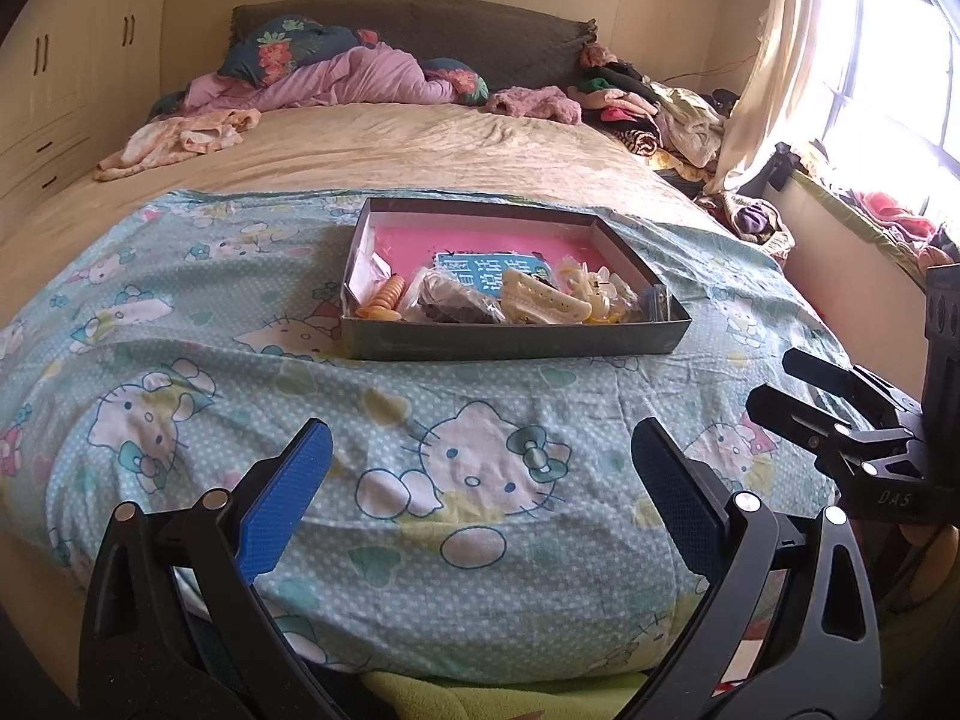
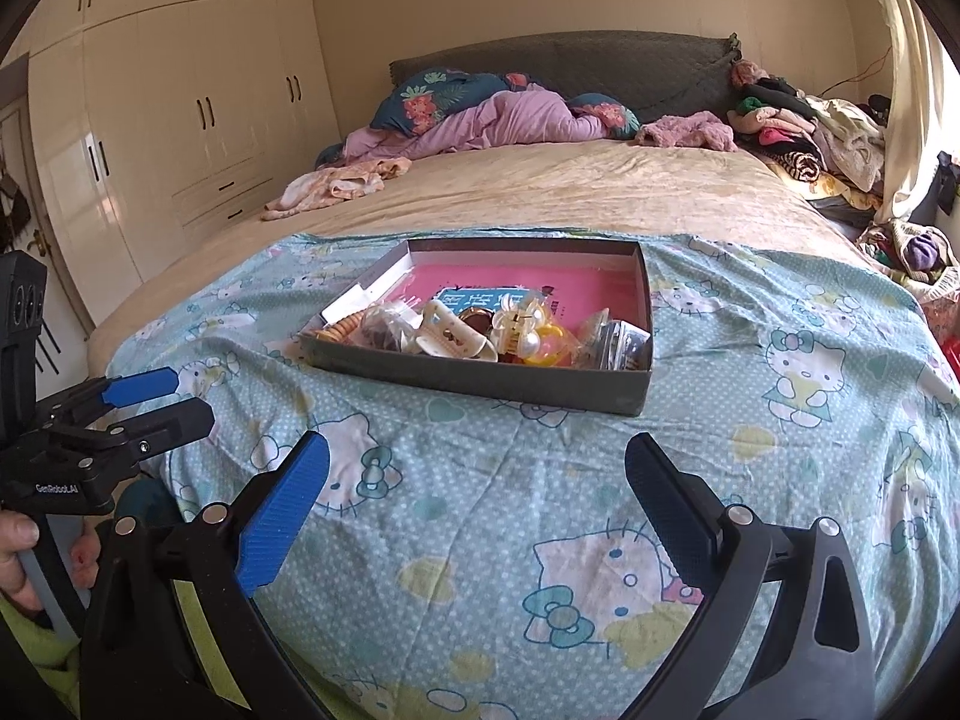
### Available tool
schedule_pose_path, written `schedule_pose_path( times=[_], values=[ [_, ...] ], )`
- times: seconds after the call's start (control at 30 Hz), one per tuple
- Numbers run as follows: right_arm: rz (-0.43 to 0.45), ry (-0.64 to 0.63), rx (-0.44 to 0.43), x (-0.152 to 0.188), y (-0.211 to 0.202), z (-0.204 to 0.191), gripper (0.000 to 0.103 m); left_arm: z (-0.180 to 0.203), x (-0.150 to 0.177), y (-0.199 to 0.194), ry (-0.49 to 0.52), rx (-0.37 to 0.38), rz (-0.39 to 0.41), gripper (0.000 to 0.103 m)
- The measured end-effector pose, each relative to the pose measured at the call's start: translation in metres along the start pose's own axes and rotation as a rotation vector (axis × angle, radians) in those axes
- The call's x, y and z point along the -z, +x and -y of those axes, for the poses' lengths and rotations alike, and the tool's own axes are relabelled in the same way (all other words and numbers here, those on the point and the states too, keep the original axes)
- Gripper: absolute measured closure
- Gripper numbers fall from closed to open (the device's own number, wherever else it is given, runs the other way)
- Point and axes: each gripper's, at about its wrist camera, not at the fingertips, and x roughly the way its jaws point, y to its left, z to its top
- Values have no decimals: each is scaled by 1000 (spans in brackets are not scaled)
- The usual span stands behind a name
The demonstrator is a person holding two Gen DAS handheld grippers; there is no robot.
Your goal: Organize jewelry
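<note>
left tongs (image 1: 480,450) – spread, empty | right tongs (image 2: 477,462) – spread, empty | shallow rectangular cardboard box (image 1: 516,342) of plastic hair clips (image 1: 543,300), on cotton cartoon-cat sheet (image 1: 240,396) over bed (image 1: 420,144)

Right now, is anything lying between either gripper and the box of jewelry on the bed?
Nothing visible does. Only bare Hello Kitty sheet lies between the open left gripper, the open right gripper and the box. Its near wall stands before the accessories, so going in from above looks easier.
</note>
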Motion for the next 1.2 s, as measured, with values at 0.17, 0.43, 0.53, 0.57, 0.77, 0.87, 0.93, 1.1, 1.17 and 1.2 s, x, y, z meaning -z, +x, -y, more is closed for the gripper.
schedule_pose_path(
  times=[0.17, 0.43, 0.53, 0.57, 0.77, 0.87, 0.93, 1.1, 1.17, 1.2],
  values=[
    [-9, 0, -7, 2, 1, -1, 5, 0, 1, 0, 4, -8, -6, 10],
    [-7, 4, -4, 1, 0, 0, 5, 2, 3, -1, 5, -14, -6, 10],
    [-5, 6, -3, 0, 0, 1, 5, 3, 3, -1, 6, -16, -6, 10],
    [-5, 7, -3, 0, -1, 1, 5, 3, 3, -1, 6, -16, -6, 10],
    [-4, 7, -3, 0, -1, 1, 5, 2, 3, -1, 3, -18, -5, 10],
    [-5, 6, -4, 0, -1, 1, 5, 2, 3, -2, -1, -21, -8, 10],
    [-6, 7, -4, -1, -1, 1, 5, 2, 4, -2, 0, -24, -9, 10],
    [-5, 6, -3, -1, -1, 1, 5, 2, 4, -3, -1, -23, -9, 10],
    [-5, 7, -4, -1, -1, 1, 5, 2, 3, -2, -2, -26, -10, 10],
    [-6, 7, -3, -1, -1, 1, 5, 2, 4, -2, -2, -27, -11, 10]
  ],
)
